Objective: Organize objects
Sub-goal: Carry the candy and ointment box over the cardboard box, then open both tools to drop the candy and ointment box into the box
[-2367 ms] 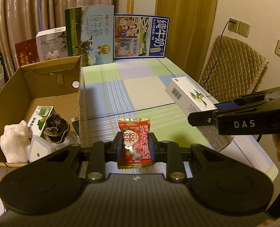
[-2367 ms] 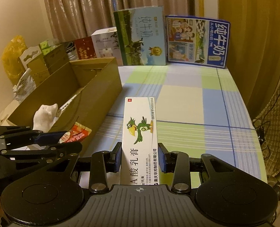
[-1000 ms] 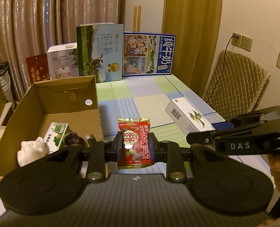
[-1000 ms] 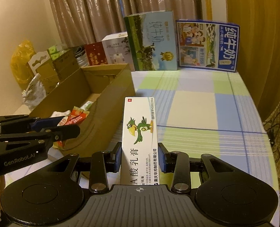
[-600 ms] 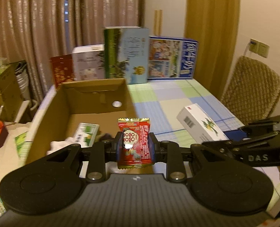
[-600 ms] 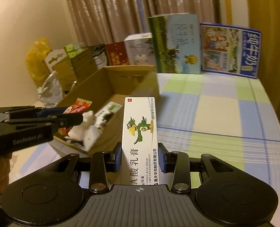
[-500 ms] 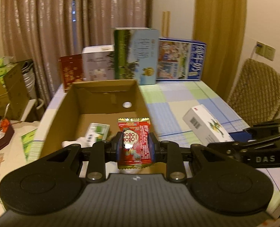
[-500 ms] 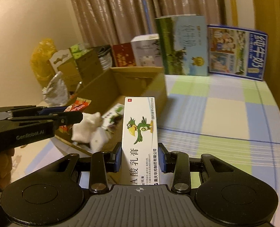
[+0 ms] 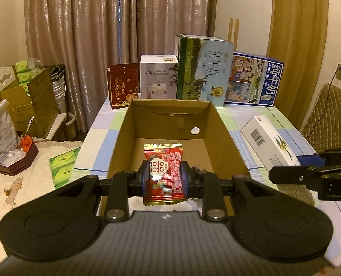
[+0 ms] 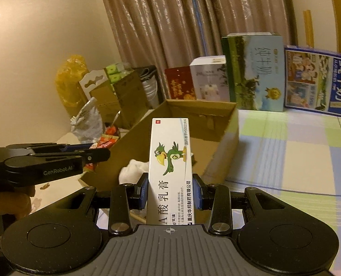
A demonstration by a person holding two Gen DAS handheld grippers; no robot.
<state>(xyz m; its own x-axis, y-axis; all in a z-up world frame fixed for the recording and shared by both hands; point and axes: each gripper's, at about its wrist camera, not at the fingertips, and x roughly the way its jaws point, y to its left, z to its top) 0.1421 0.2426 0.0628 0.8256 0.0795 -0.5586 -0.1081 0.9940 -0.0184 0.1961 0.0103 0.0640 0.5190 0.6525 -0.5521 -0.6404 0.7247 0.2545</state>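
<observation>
Left gripper (image 9: 163, 176): clamped on a red snack packet (image 9: 164, 172), held upright above the near end of the open carton (image 9: 221, 124). Carton: on the checked table (image 9: 237, 122); something white (image 10: 133, 169) lies inside it. Right gripper (image 10: 170, 189): closed on a white ointment box (image 10: 170, 161) with a green parrot print, held level, right of the carton above the table. Far table edge: red box (image 9: 122, 87), white box (image 9: 157, 80), green milk case (image 9: 203, 73), blue milk case (image 9: 253, 81).

You've got milk cartons (image 9: 253, 80), a white box (image 9: 159, 79) & red box (image 9: 123, 88) at the table's far edge, curtain (image 9: 115, 23) behind, wicker chair (image 9: 329, 112) on the right.
</observation>
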